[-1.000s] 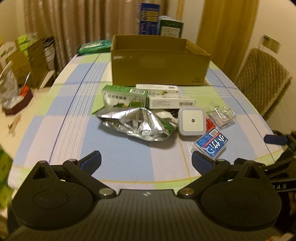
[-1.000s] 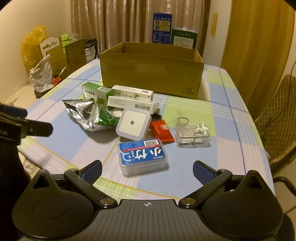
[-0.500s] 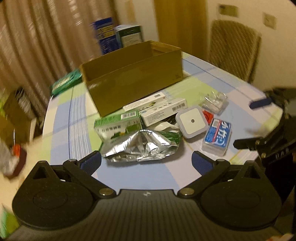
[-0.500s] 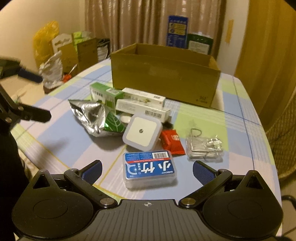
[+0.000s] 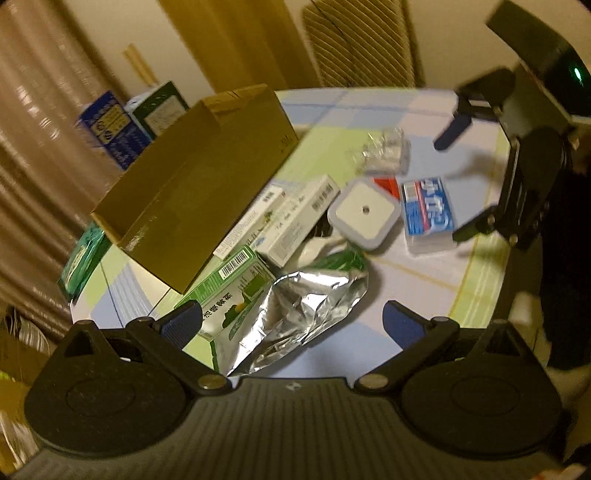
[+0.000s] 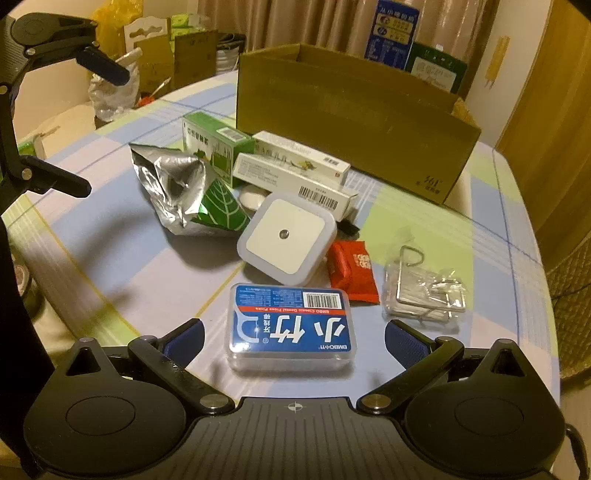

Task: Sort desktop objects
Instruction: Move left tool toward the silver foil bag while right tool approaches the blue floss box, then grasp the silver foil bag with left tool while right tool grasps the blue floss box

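Observation:
My right gripper [image 6: 293, 336] is open, and the blue floss box [image 6: 291, 325] lies between its spread fingers without touching them. Beyond it are a white square night light [image 6: 286, 238], a red packet [image 6: 352, 269] and a clear packet of metal hooks [image 6: 424, 291]. My left gripper [image 5: 291, 325] is open and tilted, hovering low over the crumpled silver foil bag [image 5: 306, 310], with a green box [image 5: 229, 291] by its left finger. Two white cartons [image 5: 295, 221] lean against the open cardboard box [image 5: 199, 192]. The other gripper shows in each view: the right [image 5: 460, 181], the left [image 6: 88, 127].
The checked tablecloth [image 6: 129, 266] covers a round table whose edge runs close under both grippers. Blue and green cartons [image 6: 397, 33] stand behind the cardboard box. A wicker chair [image 5: 362, 44] stands beyond the far side. Bags and cardboard clutter [image 6: 155, 62] sit to the left.
My left gripper has swung right, rolled over and dropped closer to the foil bag. My right gripper has moved forward so that the floss box now sits between its fingers.

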Available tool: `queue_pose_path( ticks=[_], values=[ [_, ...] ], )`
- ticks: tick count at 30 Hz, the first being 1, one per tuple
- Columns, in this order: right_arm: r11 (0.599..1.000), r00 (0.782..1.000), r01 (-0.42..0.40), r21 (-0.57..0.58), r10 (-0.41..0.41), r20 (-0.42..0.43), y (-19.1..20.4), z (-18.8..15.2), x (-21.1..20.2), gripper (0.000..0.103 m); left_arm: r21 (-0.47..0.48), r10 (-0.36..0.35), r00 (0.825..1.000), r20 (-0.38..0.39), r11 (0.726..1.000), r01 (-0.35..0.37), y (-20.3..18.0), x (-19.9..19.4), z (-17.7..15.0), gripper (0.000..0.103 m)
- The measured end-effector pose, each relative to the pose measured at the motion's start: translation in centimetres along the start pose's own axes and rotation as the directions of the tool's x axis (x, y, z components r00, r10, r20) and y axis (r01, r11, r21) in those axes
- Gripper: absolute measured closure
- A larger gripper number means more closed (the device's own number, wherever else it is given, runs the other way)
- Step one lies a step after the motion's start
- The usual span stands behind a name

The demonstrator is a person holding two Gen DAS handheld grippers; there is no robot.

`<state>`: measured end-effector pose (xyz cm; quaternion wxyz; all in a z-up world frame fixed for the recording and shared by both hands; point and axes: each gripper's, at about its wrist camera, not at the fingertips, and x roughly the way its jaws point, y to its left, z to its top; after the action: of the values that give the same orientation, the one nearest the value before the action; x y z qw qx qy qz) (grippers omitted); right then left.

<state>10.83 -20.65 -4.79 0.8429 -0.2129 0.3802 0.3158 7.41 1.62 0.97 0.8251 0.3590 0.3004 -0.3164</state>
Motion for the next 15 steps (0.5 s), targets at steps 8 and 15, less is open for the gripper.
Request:
queue_pose_path(
  ticks=[8,15],
  values=[
    [1.0,0.999,-0.017,0.024,0.018,-0.045,-0.6,0.4,2.4,0.002,0.084,-0.068,0.997,-0.02,0.994,0.07,1.2,2.8,-1.1,0.001],
    [0.998,0.996,-0.041,0.055,0.045,-0.082,-0.9,0.5,3.6,0.01,0.119,-0.121,0.992,-0.033,0.985,0.124,1.8,4.9,-1.7,0.001]
  ],
)
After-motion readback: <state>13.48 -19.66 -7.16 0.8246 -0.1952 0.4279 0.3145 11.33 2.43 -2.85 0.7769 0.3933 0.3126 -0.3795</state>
